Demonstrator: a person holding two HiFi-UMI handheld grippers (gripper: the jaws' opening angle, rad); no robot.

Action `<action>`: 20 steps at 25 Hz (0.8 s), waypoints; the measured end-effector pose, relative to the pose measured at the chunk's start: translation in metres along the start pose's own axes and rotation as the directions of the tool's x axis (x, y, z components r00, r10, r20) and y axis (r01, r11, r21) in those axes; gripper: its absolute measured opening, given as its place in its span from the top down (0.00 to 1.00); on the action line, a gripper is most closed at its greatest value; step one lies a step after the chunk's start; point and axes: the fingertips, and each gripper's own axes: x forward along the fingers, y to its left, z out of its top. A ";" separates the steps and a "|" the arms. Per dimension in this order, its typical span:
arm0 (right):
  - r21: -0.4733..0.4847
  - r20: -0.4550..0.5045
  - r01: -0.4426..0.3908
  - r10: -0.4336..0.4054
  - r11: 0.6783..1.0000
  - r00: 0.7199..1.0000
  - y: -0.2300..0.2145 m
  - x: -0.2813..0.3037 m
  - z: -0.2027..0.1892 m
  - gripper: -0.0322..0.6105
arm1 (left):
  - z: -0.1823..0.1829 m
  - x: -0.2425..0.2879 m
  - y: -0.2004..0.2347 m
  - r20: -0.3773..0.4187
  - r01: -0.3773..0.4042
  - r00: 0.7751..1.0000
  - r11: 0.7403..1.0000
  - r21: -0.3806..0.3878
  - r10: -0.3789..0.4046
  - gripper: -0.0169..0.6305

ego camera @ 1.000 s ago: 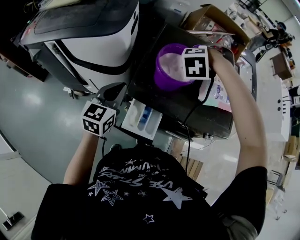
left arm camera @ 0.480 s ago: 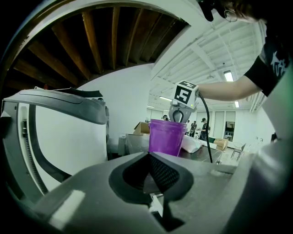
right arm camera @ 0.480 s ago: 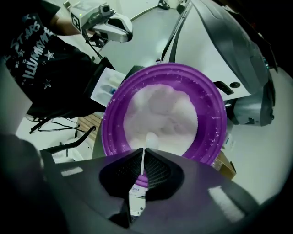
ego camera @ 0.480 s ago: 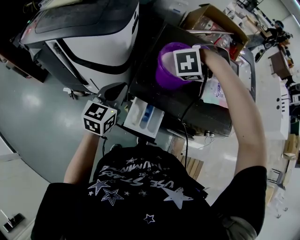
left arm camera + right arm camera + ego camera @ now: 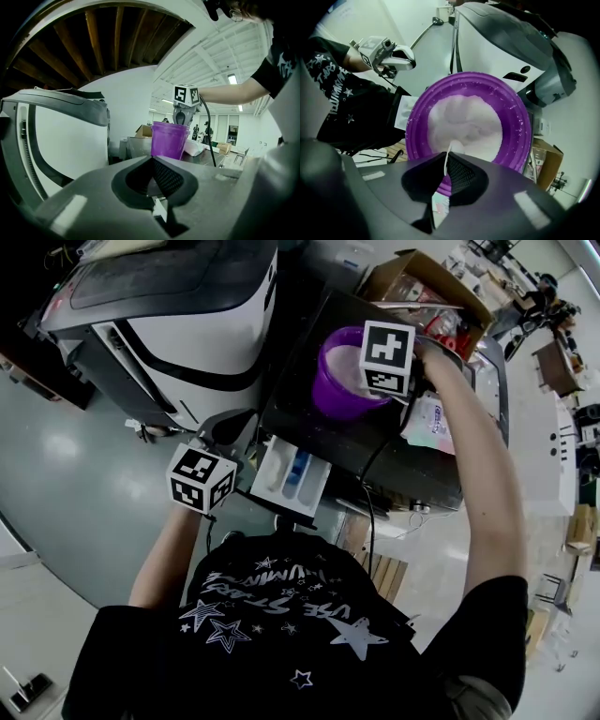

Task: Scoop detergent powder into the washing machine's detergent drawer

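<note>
A purple bucket (image 5: 339, 381) of white detergent powder (image 5: 466, 125) stands on a dark machine top (image 5: 403, 460). Directly over its near rim is my right gripper (image 5: 446, 161), shut on a thin white scoop handle (image 5: 447, 157) whose far end dips into the powder. The scoop's bowl is hidden. Below the bucket, the white detergent drawer (image 5: 291, 474) is pulled out, with a blue insert showing. My left gripper (image 5: 225, 432) hangs to the left of the drawer, shut with nothing in it. From the left gripper view the bucket (image 5: 168, 139) stands ahead, with the right gripper (image 5: 186, 110) over it.
A white and grey washing machine (image 5: 178, 306) stands at the left. An open cardboard box (image 5: 427, 282) and a plastic packet (image 5: 429, 423) lie behind and beside the bucket. Grey floor (image 5: 66, 456) spreads to the left. A black cable (image 5: 370, 493) runs from the right gripper.
My right gripper has shifted a little over the bucket and its marker cube has turned. The left gripper has stayed in place by the drawer.
</note>
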 end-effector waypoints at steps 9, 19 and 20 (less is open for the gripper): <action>0.195 0.139 -0.088 0.061 0.977 0.988 0.000 -0.001 0.009 0.89 | 0.000 0.002 -0.001 0.004 0.026 1.000 1.000 0.002 -0.026 0.97; 0.379 0.301 -0.197 0.081 0.904 0.950 -0.006 -0.004 0.016 0.89 | -0.002 -0.003 0.007 0.003 0.033 0.999 0.999 -0.004 -0.033 0.97; 0.388 0.315 -0.206 0.080 0.898 0.946 -0.007 -0.005 0.017 0.89 | -0.003 -0.003 0.008 0.002 0.034 0.999 0.999 -0.004 -0.034 0.97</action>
